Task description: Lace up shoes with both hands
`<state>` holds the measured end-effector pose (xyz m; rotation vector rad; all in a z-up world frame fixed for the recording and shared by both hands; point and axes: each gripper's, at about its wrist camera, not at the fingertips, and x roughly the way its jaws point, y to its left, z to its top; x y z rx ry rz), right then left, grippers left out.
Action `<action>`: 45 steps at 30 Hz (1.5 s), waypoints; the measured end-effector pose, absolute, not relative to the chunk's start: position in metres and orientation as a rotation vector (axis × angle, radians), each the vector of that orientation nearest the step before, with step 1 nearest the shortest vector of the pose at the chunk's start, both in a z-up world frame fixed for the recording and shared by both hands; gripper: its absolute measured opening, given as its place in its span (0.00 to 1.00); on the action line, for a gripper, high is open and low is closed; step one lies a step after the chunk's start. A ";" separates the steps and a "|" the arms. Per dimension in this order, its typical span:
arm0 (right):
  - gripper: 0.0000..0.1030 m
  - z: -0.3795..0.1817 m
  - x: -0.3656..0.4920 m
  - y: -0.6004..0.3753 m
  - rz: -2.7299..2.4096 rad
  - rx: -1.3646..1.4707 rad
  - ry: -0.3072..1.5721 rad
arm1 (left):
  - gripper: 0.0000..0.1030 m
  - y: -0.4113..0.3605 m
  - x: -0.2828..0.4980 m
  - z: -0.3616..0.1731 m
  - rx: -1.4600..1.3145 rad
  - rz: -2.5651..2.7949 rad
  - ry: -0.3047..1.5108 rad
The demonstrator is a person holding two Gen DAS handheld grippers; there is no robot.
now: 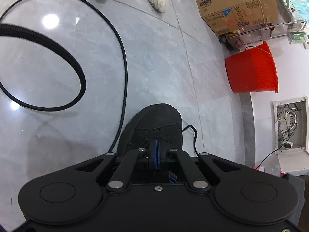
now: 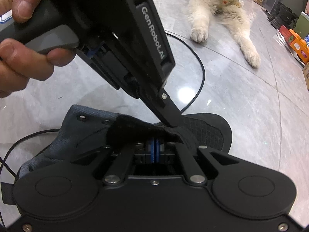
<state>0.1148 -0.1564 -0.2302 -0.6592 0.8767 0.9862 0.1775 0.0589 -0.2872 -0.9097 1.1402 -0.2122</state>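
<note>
A glossy grey tiled floor runs under everything, and on it stands a black mesh shoe, its toe pointing away from both cameras. Beyond the shoe's toe lies a cream-furred dog, paws stretched toward the shoe. To the right of the shoe in the left wrist view an orange-red bucket stands by the white wall, with a cardboard box beyond it. A thin black cable curves across the floor left of the shoe, beside a thicker braided hose.

The left gripper hangs over the shoe's mesh upper, blue pads pressed together; whether the black shoelace trailing off the shoe's right side is pinched there I cannot tell. A bare hand squeezes its grey handle, its fingertips down at the shoe's tongue.

The right gripper sits closed at the tongue's near edge, behind the grey collar; a grip on it cannot be confirmed
</note>
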 end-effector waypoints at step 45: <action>0.68 -0.162 0.099 -0.191 0.957 -0.581 0.816 | 0.01 0.085 0.185 -0.142 -0.138 -0.406 0.872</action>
